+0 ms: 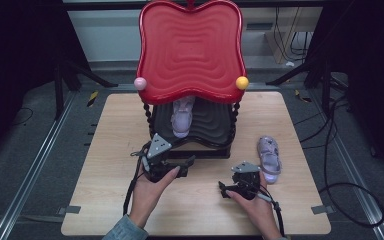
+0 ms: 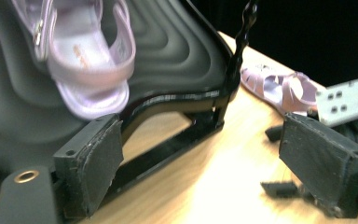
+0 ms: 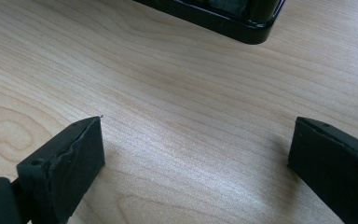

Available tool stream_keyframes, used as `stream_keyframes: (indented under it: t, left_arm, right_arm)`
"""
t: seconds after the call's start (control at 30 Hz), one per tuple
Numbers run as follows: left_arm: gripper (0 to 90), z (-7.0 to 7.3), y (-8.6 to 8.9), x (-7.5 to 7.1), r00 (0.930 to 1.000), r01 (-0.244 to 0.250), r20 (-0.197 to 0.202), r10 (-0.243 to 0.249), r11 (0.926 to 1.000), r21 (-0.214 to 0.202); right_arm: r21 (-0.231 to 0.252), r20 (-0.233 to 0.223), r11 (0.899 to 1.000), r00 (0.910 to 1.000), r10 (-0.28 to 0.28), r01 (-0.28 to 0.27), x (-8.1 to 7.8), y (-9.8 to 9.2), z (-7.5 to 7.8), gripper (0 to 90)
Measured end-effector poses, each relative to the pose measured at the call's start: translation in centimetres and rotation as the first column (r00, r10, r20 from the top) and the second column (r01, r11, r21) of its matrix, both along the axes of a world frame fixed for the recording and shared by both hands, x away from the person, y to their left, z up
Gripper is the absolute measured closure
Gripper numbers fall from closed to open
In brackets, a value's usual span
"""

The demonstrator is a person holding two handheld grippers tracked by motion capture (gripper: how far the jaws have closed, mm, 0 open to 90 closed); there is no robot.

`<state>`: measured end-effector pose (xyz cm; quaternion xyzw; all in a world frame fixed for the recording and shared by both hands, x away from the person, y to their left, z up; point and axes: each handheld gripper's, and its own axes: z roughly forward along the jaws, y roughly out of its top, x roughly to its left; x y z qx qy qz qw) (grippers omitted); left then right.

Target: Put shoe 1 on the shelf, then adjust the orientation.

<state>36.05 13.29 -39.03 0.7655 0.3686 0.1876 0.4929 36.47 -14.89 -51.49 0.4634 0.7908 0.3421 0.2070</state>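
1. Nearest the counter's near edge, two hands come in: the left hand carries the left hand-held gripper, and the right hand carries the right hand-held gripper.
2. In the right gripper view the right hand-held gripper stands wide open just over bare wood of the counter. Nothing lies between its jaws, and whether its pads touch the wood cannot be told.
3. In the left gripper view the left hand-held gripper also stands wide open and holds nothing; only counter wood shows between its pads. It sits a little left of the middle of the counter, right in front of the stand's black base.
4. Past the right hand-held gripper, toward the counter's right edge, one lilac sandal lies flat on the wood, close beside that gripper. The left gripper view shows it too, beyond the grey plate of the other gripper.
5. Farther back, at the middle of the counter, stands a two-tier stand: a black rippled lower tray and a red rippled upper tray on twisted black posts.
6. A second lilac sandal rests on the black lower tray, its toe toward the front rim; in the left gripper view it lies just beyond the left jaw.
7. Count: two hand-held grippers, two sandals, one stand with two trays, and two knobs on the red tray's front corners, one pink and one yellow.
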Motion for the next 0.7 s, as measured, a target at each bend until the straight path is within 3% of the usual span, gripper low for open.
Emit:
stream_keyframes:
  t: [0.23,0.4,0.5,0.57,0.67,0.7]
  left_arm:
    - [10.7,-1.0,2.1,-1.4,0.9996,-0.020,-0.020,0.020,0.9997,0.013]
    - [7.9,-2.5,4.3,-1.9,0.9979,-0.050,-0.039,0.052,0.9971,0.058]
    - [7.7,-3.5,6.1,-2.0,0.9937,-0.094,-0.055,0.097,0.9938,0.058]
    - [7.4,-4.2,7.2,-1.8,0.9895,-0.124,-0.063,0.130,0.9885,0.086]
    - [7.1,-5.4,8.8,-1.2,0.9820,-0.156,-0.086,0.168,0.9792,0.130]
    - [7.1,-5.8,9.4,-1.0,0.9787,-0.167,-0.100,0.180,0.9779,0.127]
  right_arm:
    - [0.001,0.000,1.000,1.0000,0.000,0.000,0.0,0.0,0.0,3.7]
    - [0.001,0.000,1.000,1.0000,-0.005,0.005,-0.1,-0.1,0.0,5.5]
    - [0.007,-0.003,1.000,0.9999,-0.016,0.016,-0.2,-0.3,0.5,16.3]
    - [0.021,0.010,1.000,0.9999,-0.009,0.009,-0.5,-0.6,1.4,21.9]
    - [0.034,0.034,0.999,0.9994,-0.002,0.001,-1.1,-1.3,3.6,32.3]
    - [0.030,0.041,1.000,0.9992,-0.005,0.003,-1.3,-1.6,4.3,34.4]
